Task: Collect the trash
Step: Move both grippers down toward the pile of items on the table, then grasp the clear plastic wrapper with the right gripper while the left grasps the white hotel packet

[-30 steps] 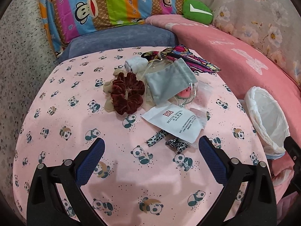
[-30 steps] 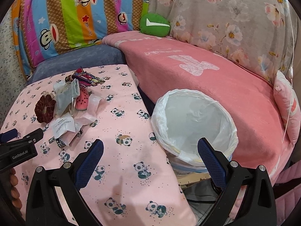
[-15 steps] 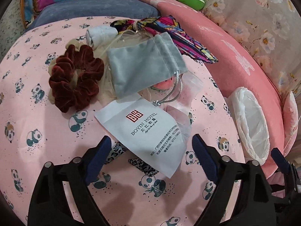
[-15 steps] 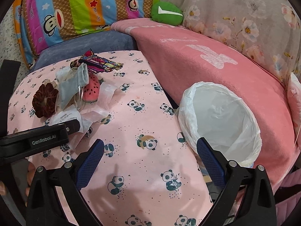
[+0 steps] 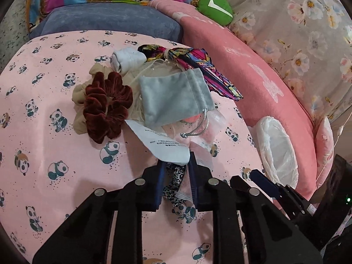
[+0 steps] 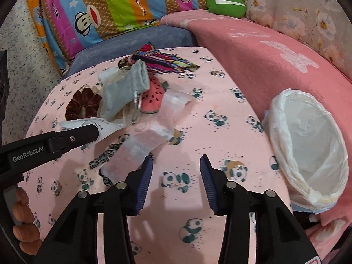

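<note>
On the pink panda-print tabletop point(image 5: 55, 132): a loose pile of small items was seen, near the far right side.

Left gripper point(image 5: 175, 171): its blue-padded fingers point(image 5: 158, 182) were drawn close together, clamped on the near corner of a white paper sachet with printed hotel text point(image 5: 162, 145). A leopard-print strip point(image 5: 176, 178) was visible in the narrow gap between the pads; whether it was also pinched could not be told.

Right gripper point(image 6: 176, 176): it was held partly spread, with nothing between its fingers point(image 6: 144, 182), just above the tabletop. Its left pad was placed just beside a clear plastic zip bag point(image 6: 140, 145).

White paper sachet, position: it lay at the near edge of the pile, partly under a grey drawstring fabric pouch point(image 5: 173, 99).

Other pile contents: a dark red velvet scrunchie point(image 5: 105, 105) was set left of the pouch, a rolled white cloth point(image 5: 127, 60) behind it, and a multicoloured patterned fabric point(image 5: 198, 66) at the far right. A watermelon-patterned pink piece point(image 6: 153, 99) was seen beside the pouch in the right wrist view.

Bin: a round bin lined with a white plastic bag point(image 6: 308, 145) stood off the right edge of the tabletop, against a pink blanket point(image 6: 264, 66).

Background: a striped monkey-print cushion point(image 6: 110, 6) and a green round cushion point(image 6: 226, 4) were noted.
</note>
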`<state>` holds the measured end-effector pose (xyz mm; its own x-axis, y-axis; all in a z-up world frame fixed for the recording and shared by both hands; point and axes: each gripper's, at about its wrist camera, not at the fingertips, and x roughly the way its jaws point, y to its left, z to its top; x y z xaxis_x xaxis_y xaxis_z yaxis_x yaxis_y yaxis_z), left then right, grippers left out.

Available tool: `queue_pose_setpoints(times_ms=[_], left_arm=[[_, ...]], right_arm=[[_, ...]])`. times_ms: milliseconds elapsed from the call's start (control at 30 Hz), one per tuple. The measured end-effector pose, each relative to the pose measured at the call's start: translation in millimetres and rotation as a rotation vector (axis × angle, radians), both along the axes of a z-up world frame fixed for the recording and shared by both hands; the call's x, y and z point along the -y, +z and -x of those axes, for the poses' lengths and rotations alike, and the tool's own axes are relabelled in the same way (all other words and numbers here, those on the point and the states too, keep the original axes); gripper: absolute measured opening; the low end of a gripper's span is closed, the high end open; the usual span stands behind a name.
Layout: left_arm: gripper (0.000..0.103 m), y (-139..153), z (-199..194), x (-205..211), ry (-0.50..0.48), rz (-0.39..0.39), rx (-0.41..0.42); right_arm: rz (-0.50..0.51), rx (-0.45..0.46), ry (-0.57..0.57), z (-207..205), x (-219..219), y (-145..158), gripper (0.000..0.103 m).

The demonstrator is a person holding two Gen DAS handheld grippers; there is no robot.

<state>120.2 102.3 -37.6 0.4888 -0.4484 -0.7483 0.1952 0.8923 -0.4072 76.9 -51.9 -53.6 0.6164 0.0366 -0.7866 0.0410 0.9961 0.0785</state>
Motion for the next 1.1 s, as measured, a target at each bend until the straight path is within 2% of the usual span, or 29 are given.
queue_pose_setpoints(times_ms=[100,133,167,333,400,433,500,633,767,800,867,900,967,1033,1067,1100], left_arm=[[0.015,1,3,-8,-0.007,-0.017,0.006],[0.006,0,4,-8,-0.006,-0.028,0.01],[0.002,-1,4,-8,-0.008,-0.039,0.012],[0.003,-8,1,-15,-0.007,-0.043,0.001],[0.011,-10,-1,-17,-0.011,-0.04,-0.005],[0.031,-12,-3,-19,0.004,-0.05,-0.015],[0.057,-17,-6,-22,0.027,-0.056,-0.024],[0.057,-29,-16,-27,0.055,-0.043,-0.058],[0.057,-43,-25,-23,0.05,-0.036,-0.1],[0.057,-46,-25,-21,0.049,-0.037,-0.108],[0.057,-45,-24,-17,0.05,-0.056,-0.088],[0.056,-45,-24,-16,0.051,-0.061,-0.084],[0.043,-46,-23,-15,0.05,-0.058,-0.085],[0.024,-46,-23,-13,0.041,-0.053,-0.089],[0.019,-46,-23,-11,0.038,-0.054,-0.09],[0.01,-47,-23,-9,0.034,-0.06,-0.091]], right_arm=[[-0.058,-0.016,0.032,-8,-11,-6,0.038],[-0.076,-0.018,0.039,-11,-14,-7,0.038],[-0.087,-0.019,0.044,-15,-16,-8,0.038],[-0.107,-0.05,0.05,-35,-26,-22,0.038],[-0.119,-0.065,0.045,-40,-26,-27,0.038],[-0.128,-0.07,0.043,-42,-25,-30,0.038],[-0.157,-0.078,0.035,-44,-22,-33,0.037],[-0.181,-0.084,0.028,-46,-20,-36,0.024],[-0.233,-0.087,0.018,-48,-16,-38,0.02],[-0.242,-0.087,0.017,-48,-14,-38,0.016],[-0.247,-0.087,0.016,-49,-13,-39,0.012],[-0.251,-0.086,0.017,-48,-13,-37,0.01],[-0.249,-0.077,0.017,-47,-12,-33,0.008],[-0.224,-0.06,0.019,-44,-12,-27,0.008],[-0.205,-0.053,0.021,-44,-13,-24,0.009],[-0.195,-0.055,0.027,-44,-14,-23,0.013]])
